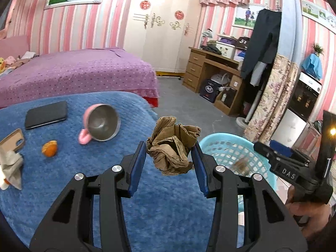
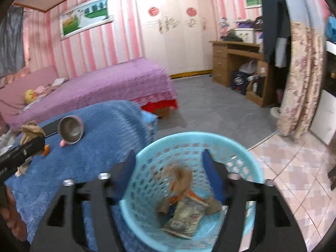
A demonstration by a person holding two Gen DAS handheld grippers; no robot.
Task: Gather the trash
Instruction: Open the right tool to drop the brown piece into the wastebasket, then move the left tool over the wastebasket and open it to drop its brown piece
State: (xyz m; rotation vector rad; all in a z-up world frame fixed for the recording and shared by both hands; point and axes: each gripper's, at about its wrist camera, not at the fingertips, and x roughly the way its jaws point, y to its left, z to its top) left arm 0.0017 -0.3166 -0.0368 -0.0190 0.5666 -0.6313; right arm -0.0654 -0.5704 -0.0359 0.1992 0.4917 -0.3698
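Pink striped walls stand behind a table with a fuzzy blue cover. Nearest, the left gripper squeezes a crumpled brown paper ball above the cover's right edge. It looks light and soft, so hold its sides gently. The right gripper is open above the blue basket; a blurry brown scrap sits between its fingers, untouched. Farther back lies a metal cup, tipped over.

Only clear text: "DAS", white letters on black body of my right gripper, seen off to right of my left gripper. Red round emblems on wardrobe straight ahead, chars unreadable. Nothing else legible.
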